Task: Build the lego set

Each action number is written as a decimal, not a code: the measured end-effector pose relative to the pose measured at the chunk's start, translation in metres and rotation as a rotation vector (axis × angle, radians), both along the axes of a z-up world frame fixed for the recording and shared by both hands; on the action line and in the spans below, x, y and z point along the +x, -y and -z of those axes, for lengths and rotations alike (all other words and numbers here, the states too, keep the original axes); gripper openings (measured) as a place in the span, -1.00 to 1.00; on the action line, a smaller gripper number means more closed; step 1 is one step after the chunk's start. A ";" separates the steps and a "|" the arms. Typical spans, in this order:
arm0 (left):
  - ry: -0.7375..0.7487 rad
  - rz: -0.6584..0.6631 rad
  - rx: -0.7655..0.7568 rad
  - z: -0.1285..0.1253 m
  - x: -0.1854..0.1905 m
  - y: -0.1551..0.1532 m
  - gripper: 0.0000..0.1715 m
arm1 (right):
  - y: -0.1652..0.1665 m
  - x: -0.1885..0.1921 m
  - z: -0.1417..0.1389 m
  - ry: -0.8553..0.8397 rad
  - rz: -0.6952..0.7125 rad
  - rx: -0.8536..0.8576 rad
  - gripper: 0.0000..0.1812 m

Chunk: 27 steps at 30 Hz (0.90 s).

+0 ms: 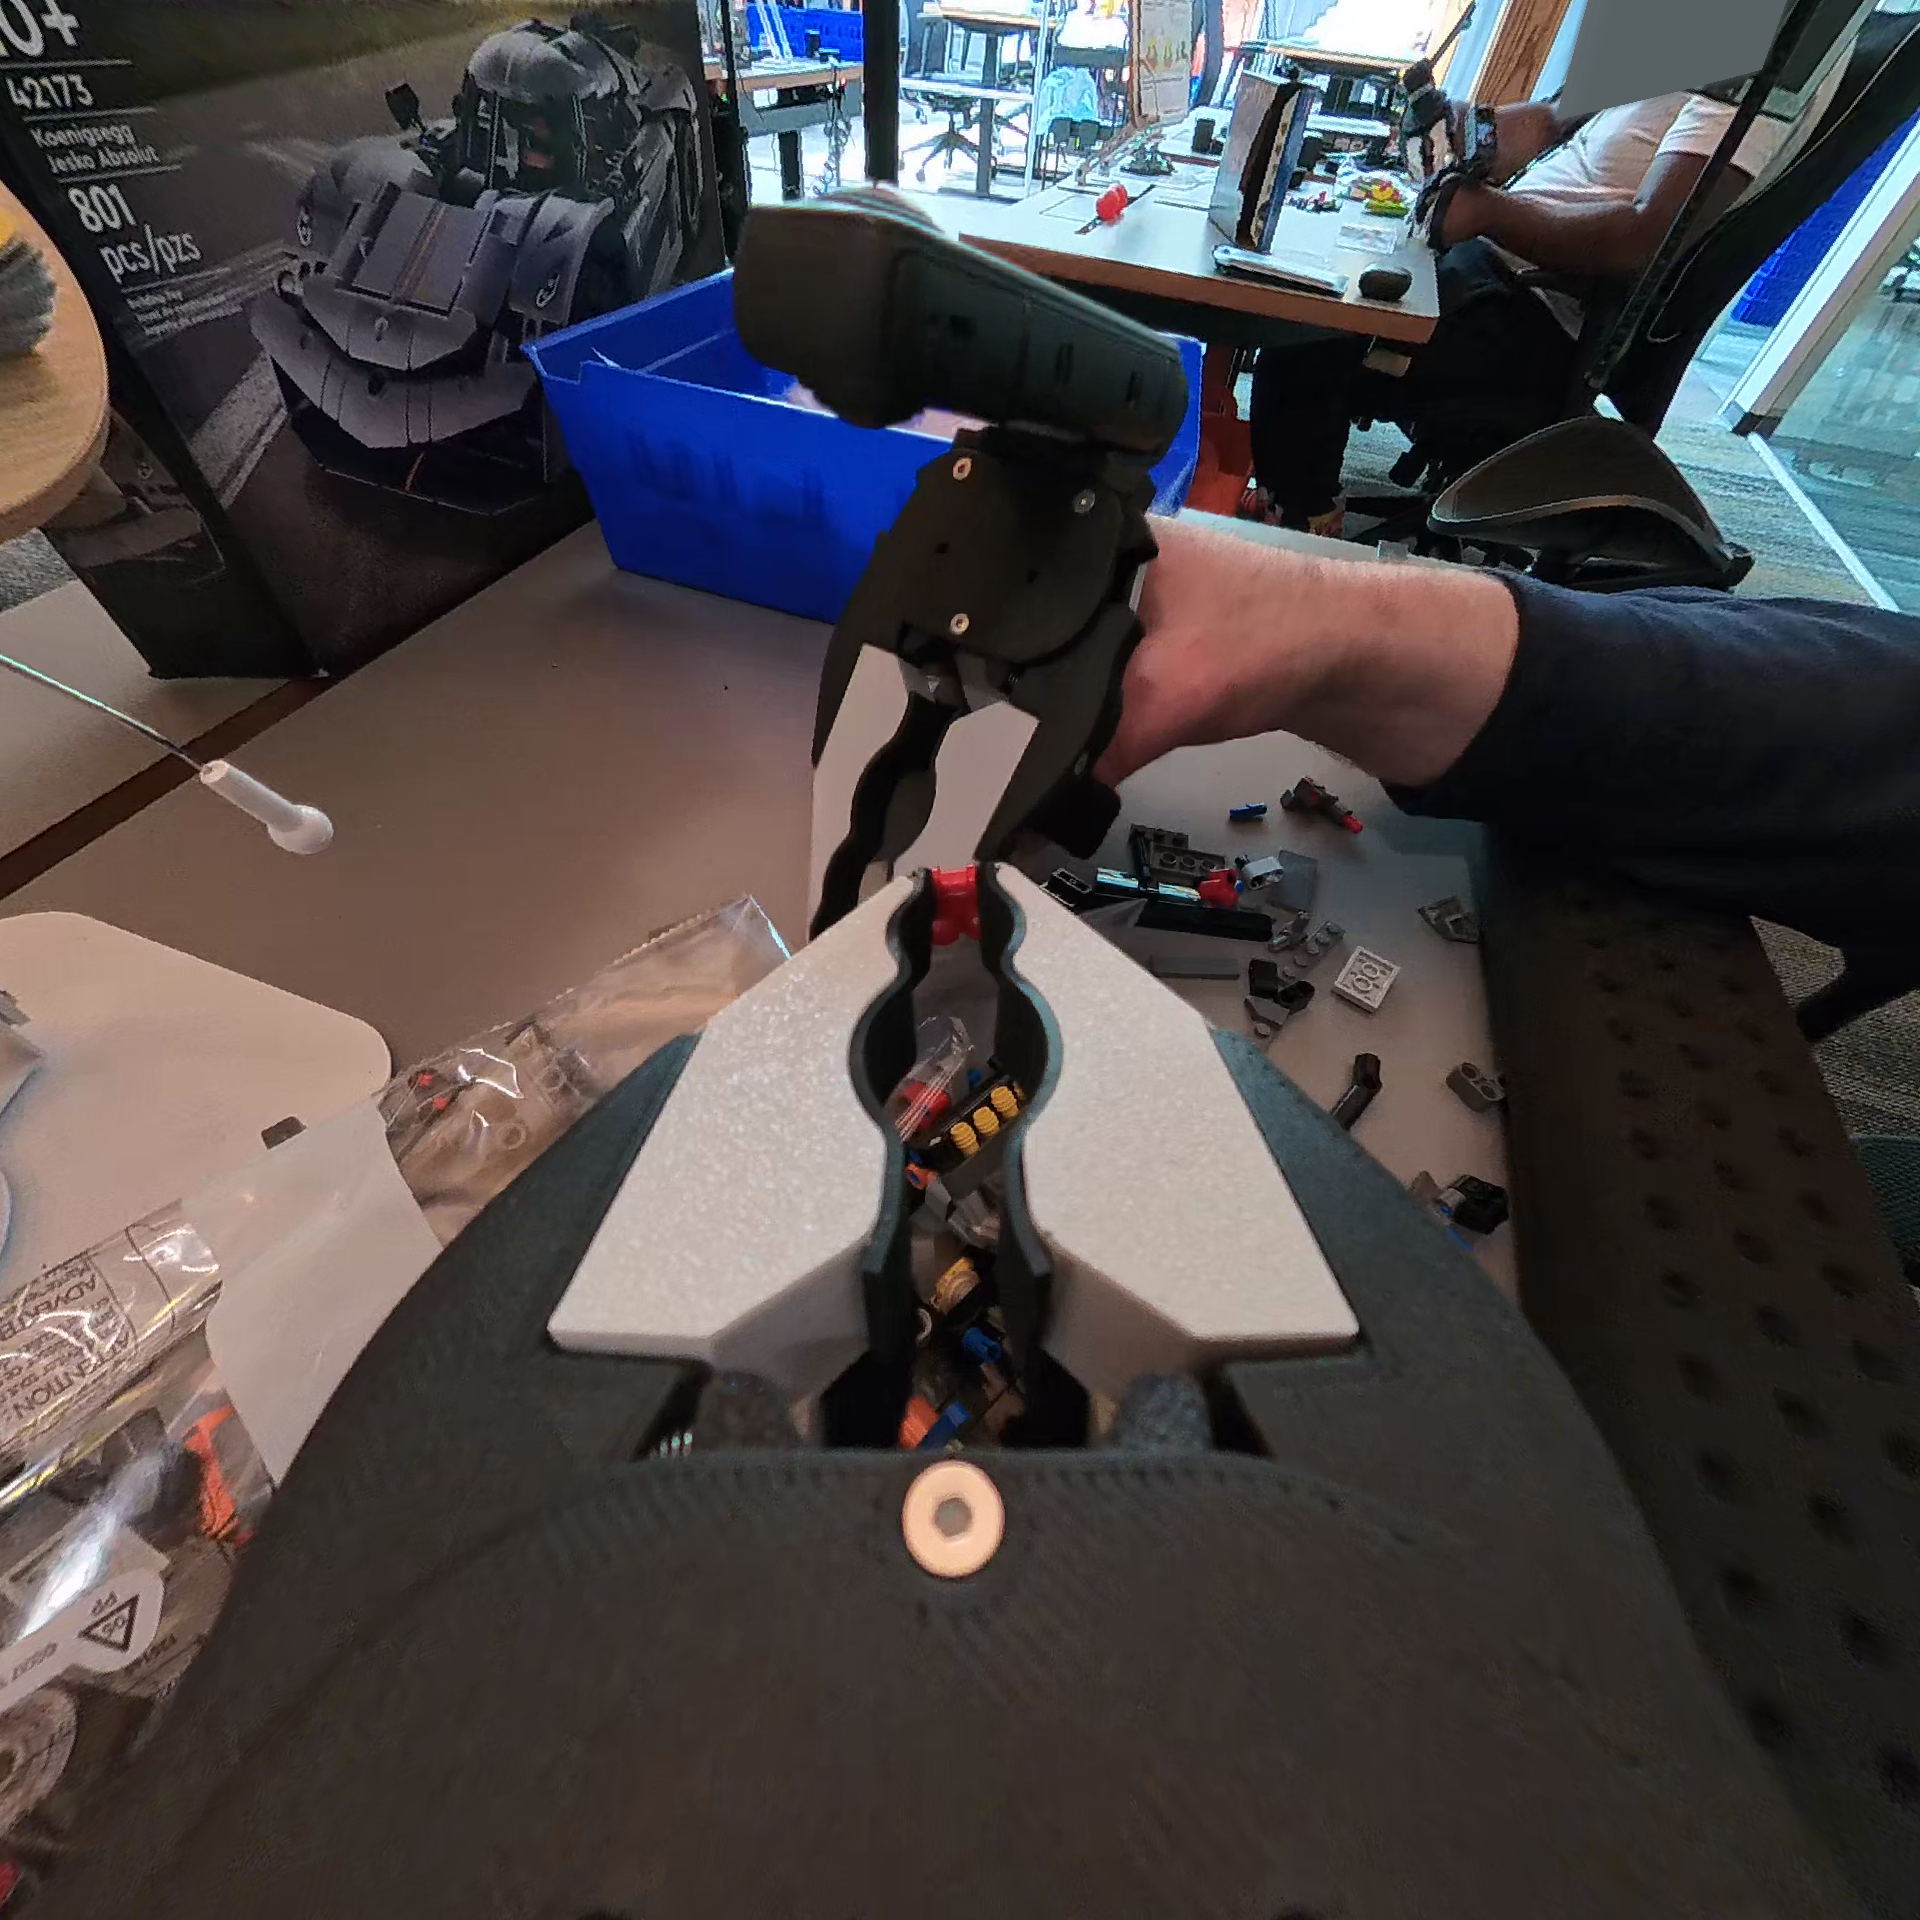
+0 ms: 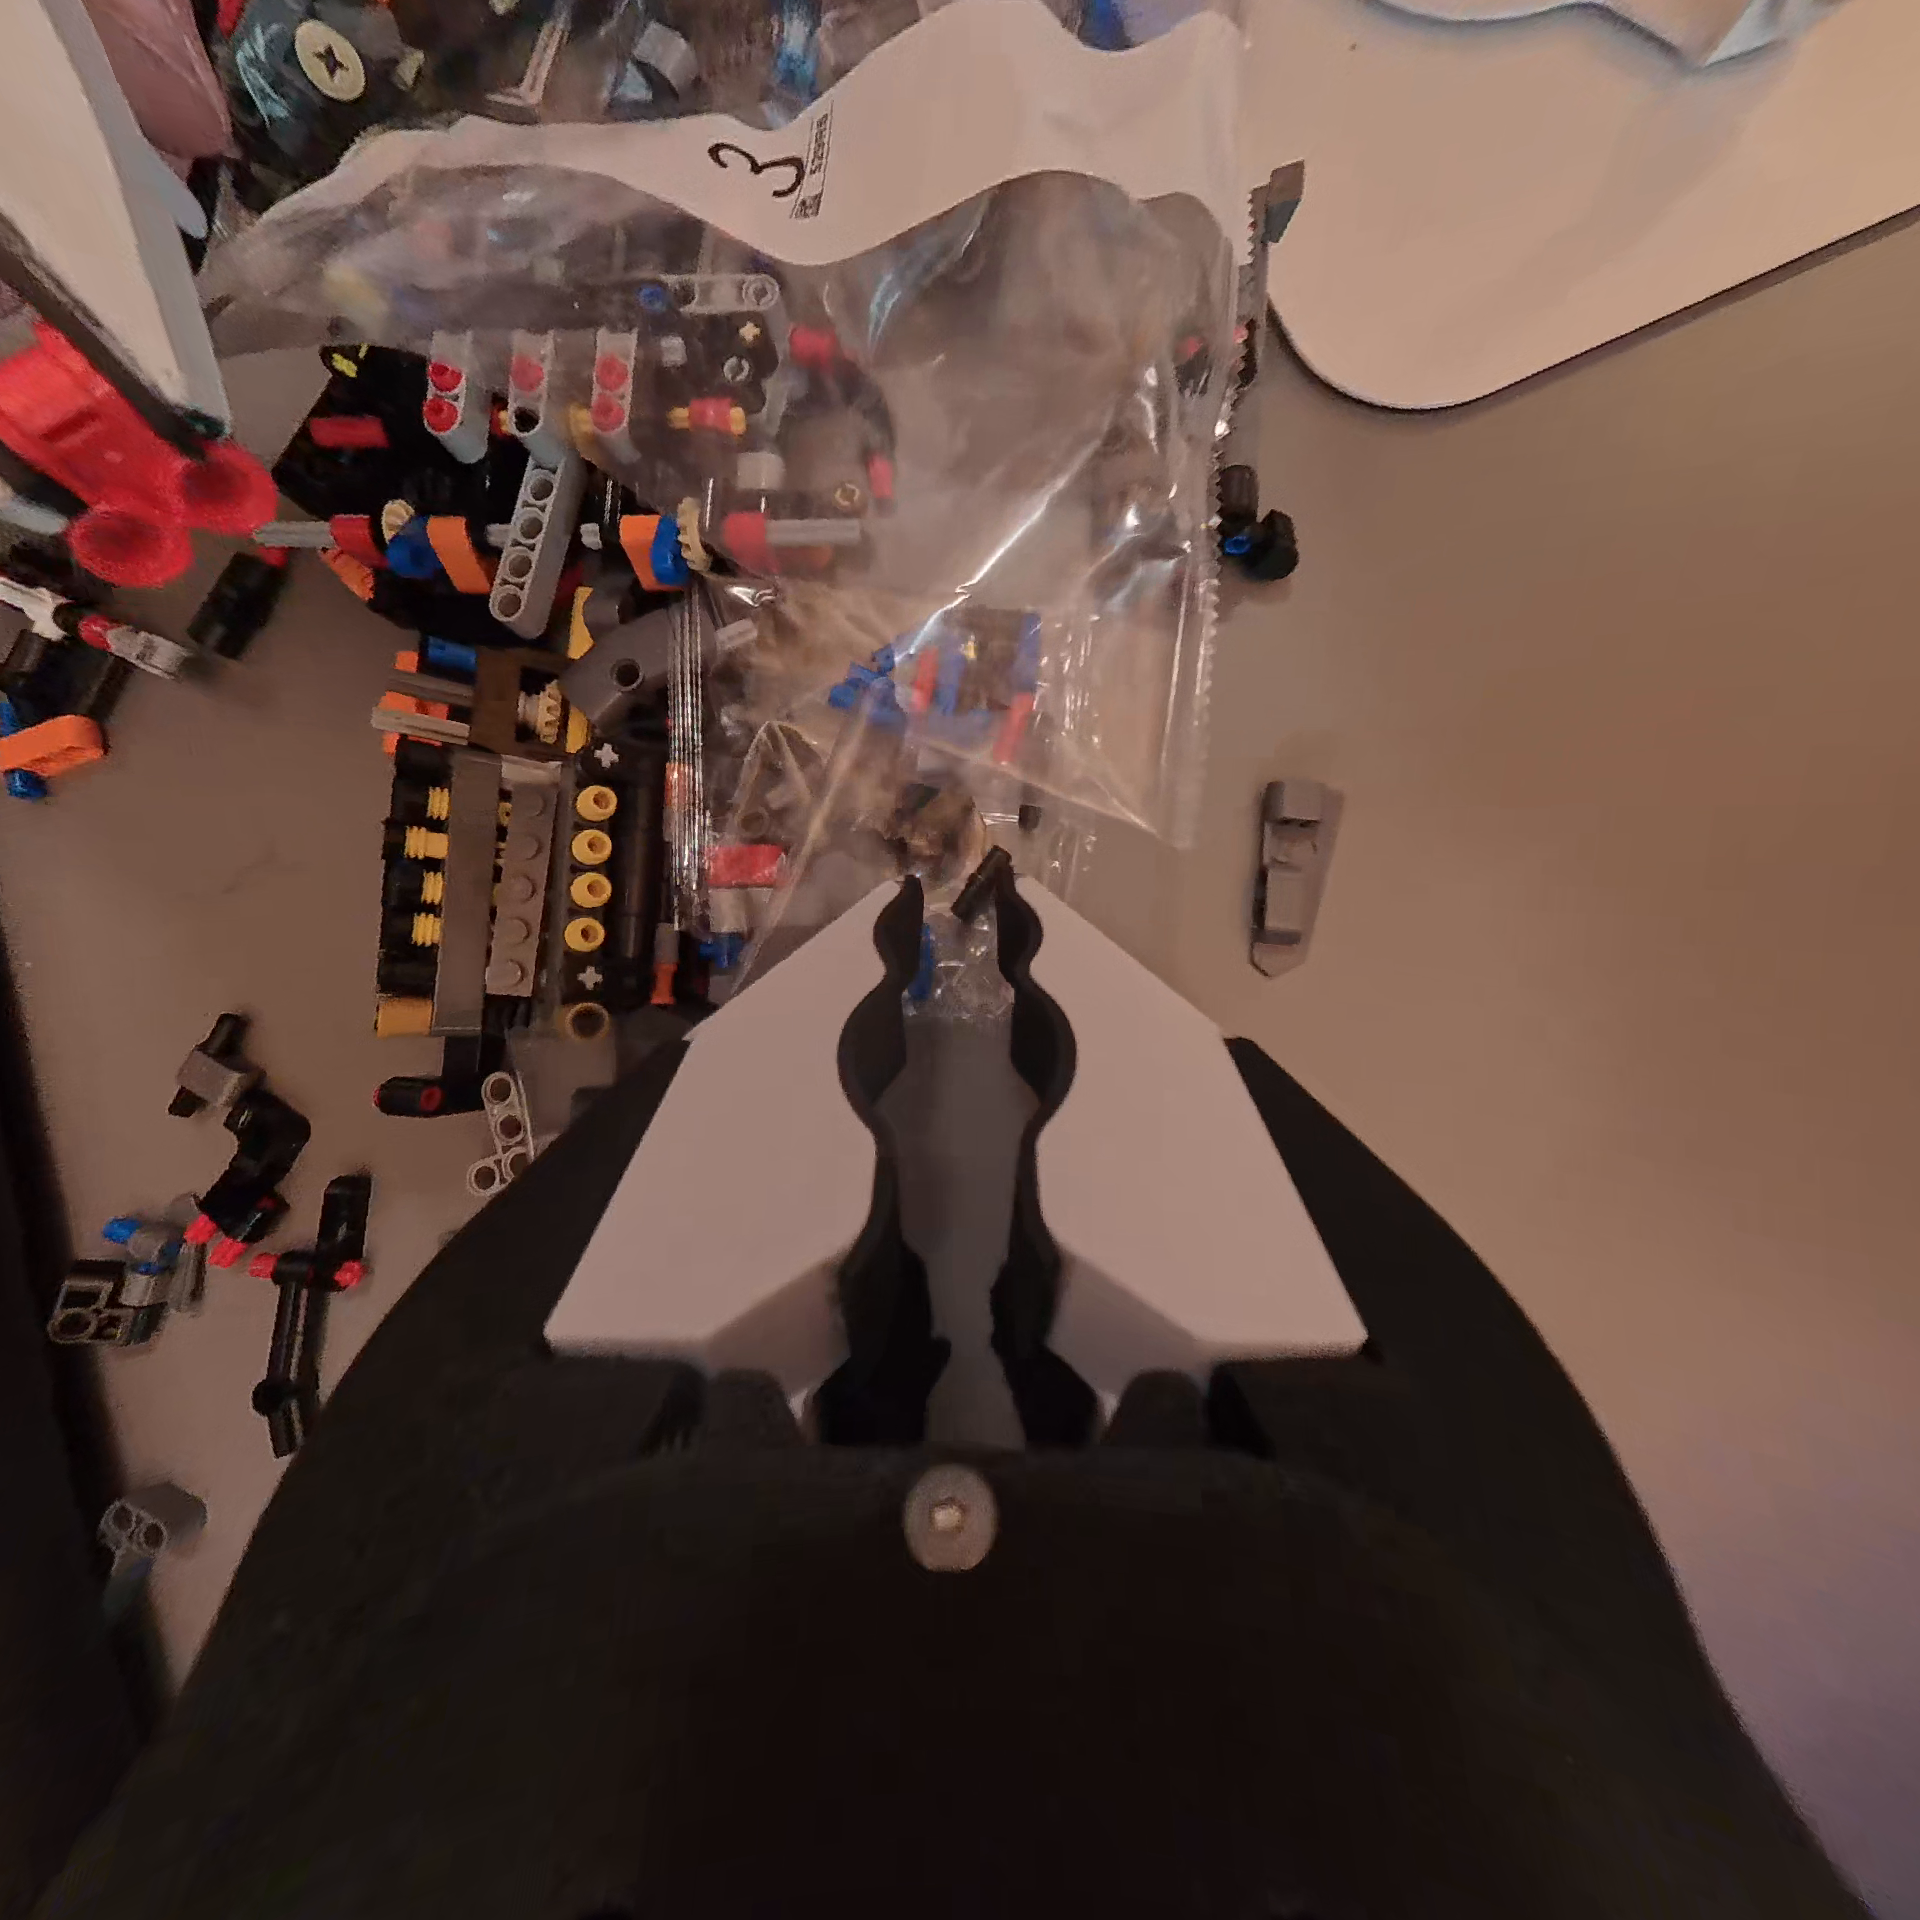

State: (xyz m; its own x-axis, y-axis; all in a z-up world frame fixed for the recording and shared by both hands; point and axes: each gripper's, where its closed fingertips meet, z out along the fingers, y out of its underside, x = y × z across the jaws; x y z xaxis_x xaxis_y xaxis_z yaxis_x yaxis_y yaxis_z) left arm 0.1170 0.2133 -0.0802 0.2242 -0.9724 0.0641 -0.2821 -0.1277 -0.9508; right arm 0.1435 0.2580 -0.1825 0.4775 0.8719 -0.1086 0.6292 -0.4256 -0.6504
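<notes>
My left gripper [image 1: 954, 883] is shut on a small red Lego connector [image 1: 954, 912], held above the table. The red piece also shows at the far left of the right wrist view [image 2: 135, 488], beside a left finger [image 2: 156, 291]. My right gripper [image 2: 966, 883] points straight down and is shut on the crinkled corner of a clear plastic parts bag [image 2: 935, 468]. Its black fingers [image 1: 883, 790] stand just beyond my left tips. A partly built black, grey and yellow assembly [image 2: 509, 831] lies on the table left of the bag.
Loose pieces lie scattered on the table [image 2: 249, 1195] [image 1: 1247, 914]. A grey piece [image 2: 1288, 883] lies alone to the right. The set's box [image 1: 312, 312] and a blue bin [image 1: 727, 468] stand at the back. Unopened bags [image 1: 125, 1351] lie left. A perforated dark chair [image 1: 1714, 1143] is at the right. Left tips to right tips: about 12 centimeters.
</notes>
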 end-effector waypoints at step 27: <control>-0.008 0.003 -0.002 0.002 0.000 0.000 -0.94 | 0.034 -0.004 -0.010 -0.051 -0.112 -0.104 -0.97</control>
